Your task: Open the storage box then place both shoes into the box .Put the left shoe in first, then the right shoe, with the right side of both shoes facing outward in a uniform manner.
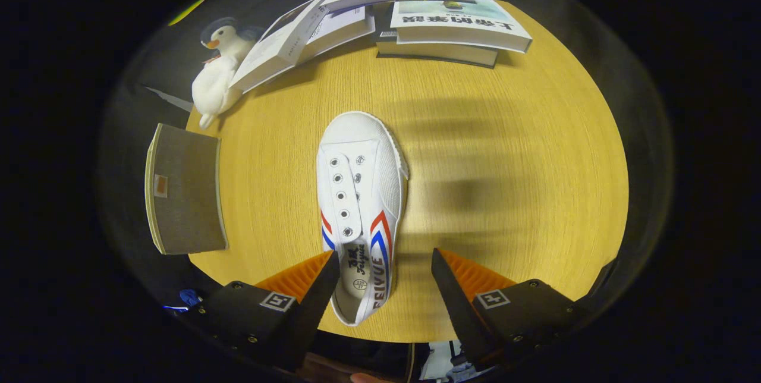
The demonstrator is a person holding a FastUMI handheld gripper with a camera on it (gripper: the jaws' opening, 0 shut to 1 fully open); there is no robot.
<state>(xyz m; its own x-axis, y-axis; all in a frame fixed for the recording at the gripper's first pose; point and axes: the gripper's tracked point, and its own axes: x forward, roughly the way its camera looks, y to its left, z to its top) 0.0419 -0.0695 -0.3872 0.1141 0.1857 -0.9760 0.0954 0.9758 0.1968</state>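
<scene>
One white canvas shoe [361,204], red-and-blue side stripes, laceless, heel between wide-open, empty tongs [385,279].

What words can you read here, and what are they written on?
"FEIYUE": on the side of the white shoe, whose heel lies between the open claw's fingers.
Print on the insole: too small to read.
Covers of the books: too blurred to read.
Tag on the storage box: nothing legible.

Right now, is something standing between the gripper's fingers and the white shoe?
No. The gripper is open and the white sneaker's heel lies between its fingers, close to the left finger, with only bare wooden table around it.
</scene>
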